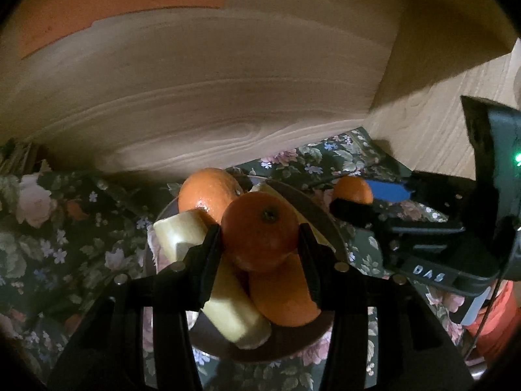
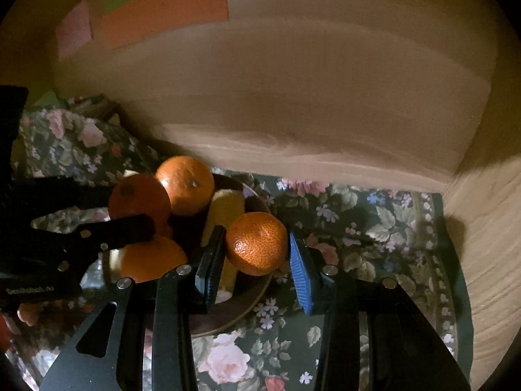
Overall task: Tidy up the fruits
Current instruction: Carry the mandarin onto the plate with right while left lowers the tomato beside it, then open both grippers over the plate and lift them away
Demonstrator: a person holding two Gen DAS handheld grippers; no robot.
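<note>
1. Left tongs [image 1: 260, 238]: I have them closed partway on a round reddish-orange mandarin with a dark stem scar [image 1: 260, 234], both black pads against its sides, carried above the dish.
2. Right tongs [image 2: 257, 244]: closed partway on a smaller dimpled orange mandarin [image 2: 257, 242], held between a black pad and a blue ribbed pad [image 2: 299, 270], over the dish's right edge.
3. Dark round shallow dish [image 1: 322, 215]: sits on the flower-patterned dark green cloth [image 1: 65, 228] that covers the bench, close to a pale wooden panel [image 1: 211, 97].
4. Dish contents: two loose orange mandarins, one at the back [image 1: 208, 192] and one at the front [image 1: 283, 296], and pale yellow peeled-looking fruit pieces [image 1: 234, 319], kind unclear.
5. Handling note, my judgement: both fruits are being sorted out of the dish. I would keep the squeeze light, since the skins look soft, carry each fruit level, keep the two tongs apart, and lower each to the cloth before letting go so that it does not roll.
</note>
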